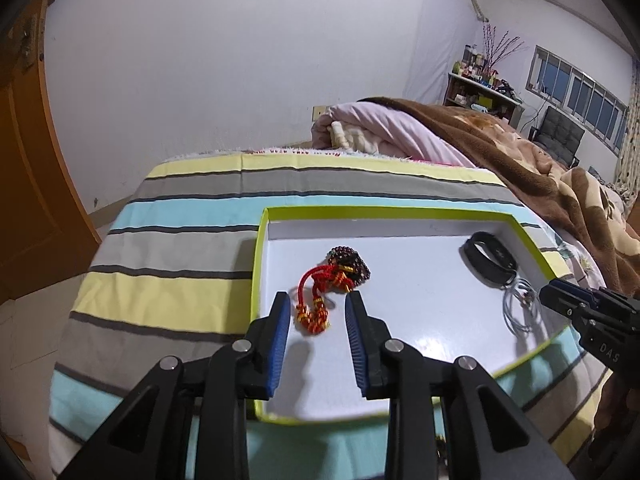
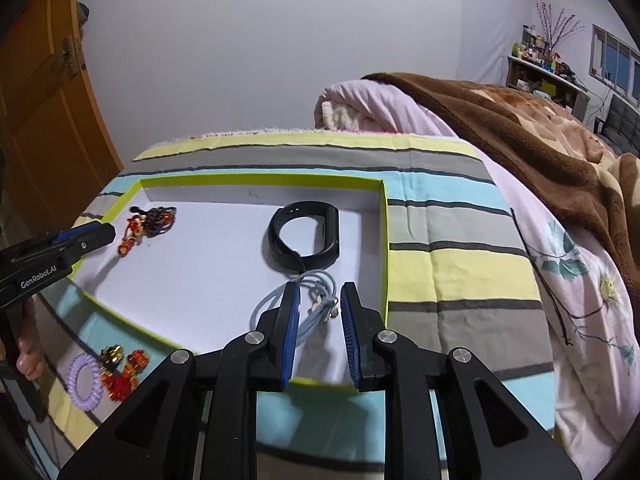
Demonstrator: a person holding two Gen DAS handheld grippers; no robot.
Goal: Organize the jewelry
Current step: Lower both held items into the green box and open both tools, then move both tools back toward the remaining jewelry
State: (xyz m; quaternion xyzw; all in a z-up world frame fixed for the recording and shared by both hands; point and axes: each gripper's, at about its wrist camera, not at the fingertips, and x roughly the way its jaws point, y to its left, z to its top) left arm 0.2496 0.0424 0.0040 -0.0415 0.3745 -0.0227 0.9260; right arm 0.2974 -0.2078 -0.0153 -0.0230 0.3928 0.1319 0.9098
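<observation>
Tray: we find a shallow box (image 1: 262, 264) with a lime-green rim and a white floor, lying on a striped bed cover (image 1: 168, 248) in yellow, grey and turquoise.

Left gripper: we record the left gripper (image 1: 318, 304) low over the near left part of the tray, jaws spread, nothing between the blue pads (image 1: 282, 344). Its tips sit either side of the tassel end of the red cord, apart from it.

Red cord and beads: a red knotted cord with gold trim (image 1: 316, 300) lies on the tray floor, joined to a coil of dark red beads (image 1: 352, 262) at its far end.

Right gripper: we record the right gripper (image 2: 319, 294) over the near right part of the tray, jaws spread. A pale blue cord loop (image 2: 276, 300) with a small charm lies on the tray floor and passes between and under the tips; we cannot tell whether either pad touches it.

Black band: a black wristband (image 2: 308, 236) lies on the tray floor just beyond the blue loop, and appears to touch it.

Outside the tray: a lilac coil hair tie (image 2: 82, 380) and a red and gold ornament (image 2: 120, 368) lie side by side on the cover, near the tray's front edge.

Surroundings: a brown blanket (image 2: 520, 128) over a pink quilt (image 2: 380, 104) lies beyond the tray.
</observation>
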